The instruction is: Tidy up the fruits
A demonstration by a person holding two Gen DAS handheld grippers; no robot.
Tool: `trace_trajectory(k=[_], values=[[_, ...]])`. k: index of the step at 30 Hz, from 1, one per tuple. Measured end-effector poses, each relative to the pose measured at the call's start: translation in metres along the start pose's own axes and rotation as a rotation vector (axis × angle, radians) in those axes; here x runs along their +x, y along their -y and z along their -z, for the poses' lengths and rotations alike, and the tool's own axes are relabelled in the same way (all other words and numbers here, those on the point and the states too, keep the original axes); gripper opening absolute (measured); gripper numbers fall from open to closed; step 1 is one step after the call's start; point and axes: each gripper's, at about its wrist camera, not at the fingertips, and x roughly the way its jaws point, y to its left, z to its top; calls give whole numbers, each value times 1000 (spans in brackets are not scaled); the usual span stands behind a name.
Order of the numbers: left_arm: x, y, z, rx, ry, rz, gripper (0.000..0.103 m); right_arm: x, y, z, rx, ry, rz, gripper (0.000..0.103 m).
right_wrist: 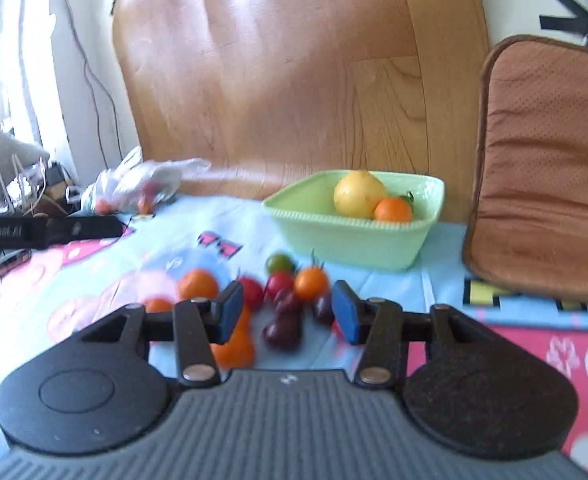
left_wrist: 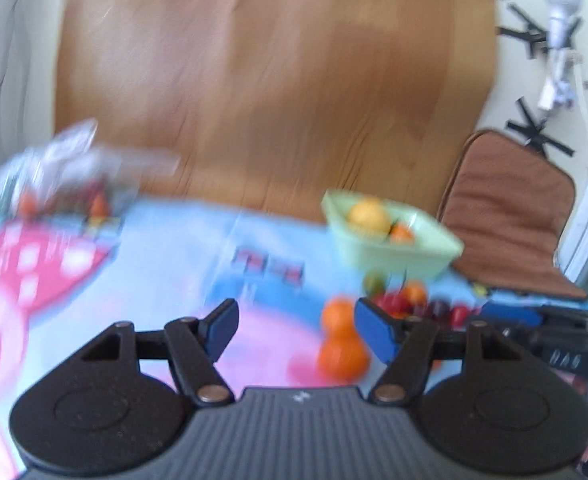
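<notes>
Fruits (right_wrist: 290, 300) lie loose just beyond the right claw (right_wrist: 288, 312), untouched.

The right gripper (right_wrist: 287, 312) is hovering with its jaws standing apart, nothing pressed between them. Dark cherry tomatoes (right_wrist: 284, 330) are lying in the gap, an orange (right_wrist: 234, 346) is sitting just behind the left jaw, and a green bowl (right_wrist: 349, 240) is waiting beyond the jaws.
</notes>
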Motion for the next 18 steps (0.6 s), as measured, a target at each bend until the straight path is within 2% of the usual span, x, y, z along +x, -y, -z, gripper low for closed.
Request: trace_trajectory(k=[3,8,13,15,17,18], values=[[-2,1,15,-17,-9,23,63,-12,2,8,62,-9,34,25],[11,20,19,80,-9,26,64,-17,2,17,97,-53,59,24],[34,32,17,132,-38,22,65,-5,-14,19,18,-101,10,28],[43,34,16,145,-55,27,63,3,-24,19,-40,-117,5,34],[50,35,14,141,-73,46,58,14,-32,17,-88,-134,13,40],[53,34,14,135,-84,55,50,19,-35,15,-108,-138,14,41]])
